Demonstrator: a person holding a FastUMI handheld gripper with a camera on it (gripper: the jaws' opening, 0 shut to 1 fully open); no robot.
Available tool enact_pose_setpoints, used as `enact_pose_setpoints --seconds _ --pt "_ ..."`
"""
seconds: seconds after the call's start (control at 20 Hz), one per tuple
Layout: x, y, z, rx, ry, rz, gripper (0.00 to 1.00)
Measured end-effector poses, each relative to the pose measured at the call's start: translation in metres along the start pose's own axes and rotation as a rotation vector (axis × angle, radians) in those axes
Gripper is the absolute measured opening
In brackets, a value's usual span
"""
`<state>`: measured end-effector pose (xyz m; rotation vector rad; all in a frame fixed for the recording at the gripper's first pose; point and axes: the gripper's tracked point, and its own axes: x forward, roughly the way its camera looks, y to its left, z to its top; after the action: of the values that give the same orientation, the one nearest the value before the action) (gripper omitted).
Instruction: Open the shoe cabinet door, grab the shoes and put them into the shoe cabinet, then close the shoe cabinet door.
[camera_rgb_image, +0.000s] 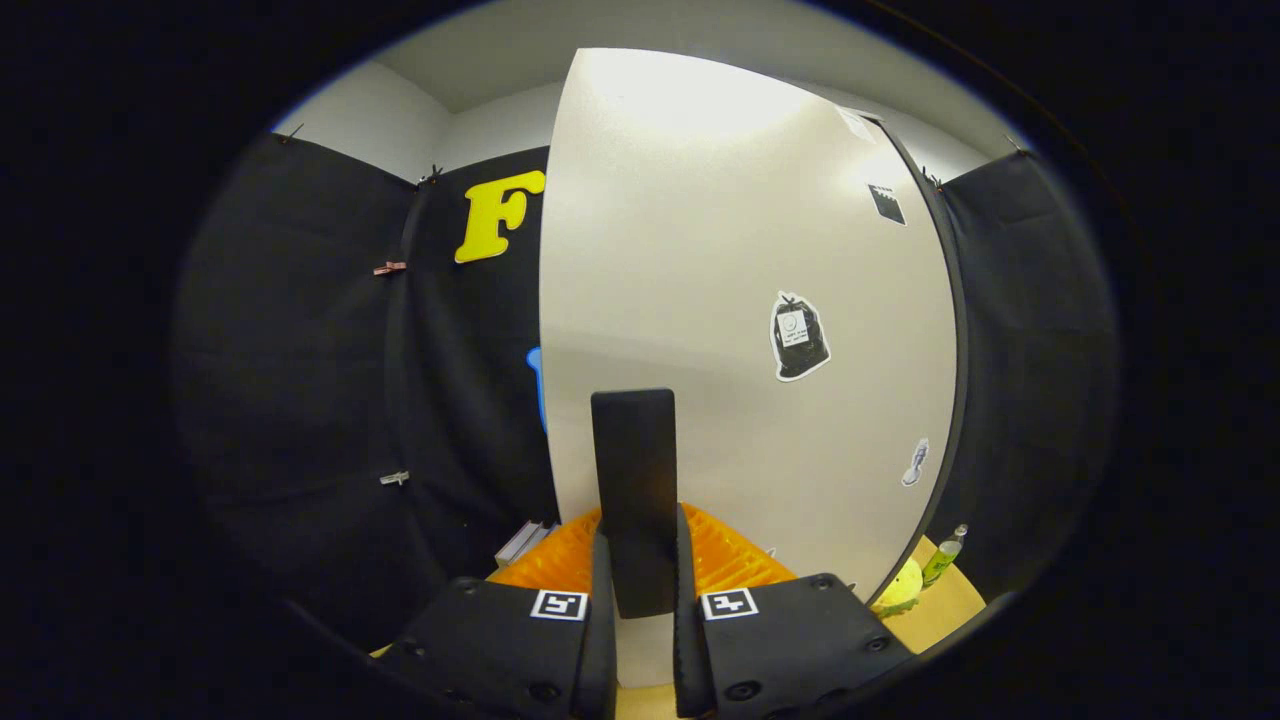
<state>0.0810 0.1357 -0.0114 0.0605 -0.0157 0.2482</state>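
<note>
Tool (637, 560): fingers clenched on the dark upright handle (634, 480) of the cabinet door (740, 300), one finger pressing each side. The door is a pale panel standing directly ahead, carrying several stickers (799, 336). An orange ribbed object (730, 560) lies just behind the fingers at the door's foot; its identity cannot be told. A yellow item (900, 588) and a small green bottle (943, 556) rest on the wooden surface (950, 610) beside the door's far edge.
</note>
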Motion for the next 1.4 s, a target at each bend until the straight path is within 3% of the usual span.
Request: enact_pose_setpoints --seconds 0.45,1.0,1.4 --pt "-0.059 -0.03 0.002 0.005 0.015 0.02 0.26" --pt "-0.114 -0.088 0.004 0.028 0.016 -0.068 0.26" --pt "-0.149 -0.144 0.011 0.025 -0.009 -0.083 0.25"
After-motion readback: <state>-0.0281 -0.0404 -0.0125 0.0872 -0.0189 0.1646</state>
